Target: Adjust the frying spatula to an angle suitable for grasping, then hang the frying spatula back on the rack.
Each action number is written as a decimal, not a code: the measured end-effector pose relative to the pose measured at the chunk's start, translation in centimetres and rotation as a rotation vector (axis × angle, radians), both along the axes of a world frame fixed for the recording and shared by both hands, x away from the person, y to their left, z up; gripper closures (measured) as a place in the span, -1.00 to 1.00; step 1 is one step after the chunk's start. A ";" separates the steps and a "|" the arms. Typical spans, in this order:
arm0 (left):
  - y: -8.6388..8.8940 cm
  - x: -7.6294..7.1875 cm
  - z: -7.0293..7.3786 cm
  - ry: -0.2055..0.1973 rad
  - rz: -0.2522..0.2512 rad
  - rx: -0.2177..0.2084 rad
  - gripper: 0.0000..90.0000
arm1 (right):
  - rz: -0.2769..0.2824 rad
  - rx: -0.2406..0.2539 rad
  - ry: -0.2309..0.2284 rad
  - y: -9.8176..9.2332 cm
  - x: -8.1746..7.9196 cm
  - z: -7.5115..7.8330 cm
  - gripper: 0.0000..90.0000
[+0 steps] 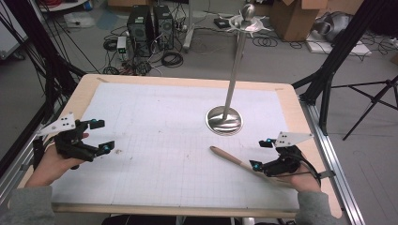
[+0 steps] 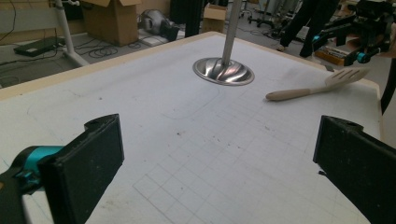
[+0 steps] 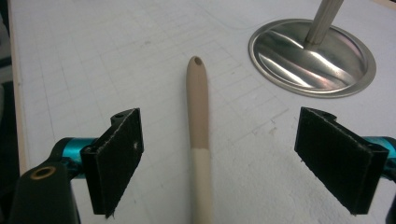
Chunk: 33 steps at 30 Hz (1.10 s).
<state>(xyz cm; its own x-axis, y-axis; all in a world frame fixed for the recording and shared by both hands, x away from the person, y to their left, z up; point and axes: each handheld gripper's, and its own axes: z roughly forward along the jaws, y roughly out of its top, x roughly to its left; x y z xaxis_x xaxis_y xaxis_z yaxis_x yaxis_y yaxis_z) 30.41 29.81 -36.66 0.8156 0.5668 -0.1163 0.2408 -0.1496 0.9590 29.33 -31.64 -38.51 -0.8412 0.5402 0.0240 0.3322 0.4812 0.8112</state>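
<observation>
One spatula (image 3: 199,126), one metal stand (image 1: 225,119), two grippers.

Two hand-held grippers of black plastic, angular and skeletal in build. On the left gripper (image 1: 95,136), a grey three-cornered plate dotted with small dark holes on top; same plate on the right gripper (image 1: 262,153). Teal metal fittings at the root of each jaw, bright against the black. Flat rectangular pads (image 2: 95,154) faced with rough black foam, speckled with pale dust, edges slightly frayed. A brass-coloured ring set into the black housing at the near left of the right gripper view. Thin black cable looping off the right gripper. Grey knitted sleeves (image 1: 28,206) on both forearms, cuffs at the wrists.
</observation>
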 end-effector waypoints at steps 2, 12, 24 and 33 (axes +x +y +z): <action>0.0 0.0 0.0 0.000 0.000 0.000 -0.95 | 0.009 -0.011 -0.004 0.0 0.0 0.0 -0.67; -0.3 0.4 -0.3 0.009 -0.010 0.009 -0.95 | 0.026 -0.035 0.006 -0.3 -0.3 -0.2 -0.67; -0.4 0.3 -0.2 0.004 -0.007 0.012 -0.95 | 0.020 -0.071 0.027 -0.7 -0.3 -0.7 -0.66; -0.5 0.4 -0.3 0.009 -0.007 0.017 -0.95 | 0.045 -0.117 0.060 -0.8 -0.2 -1.5 -0.58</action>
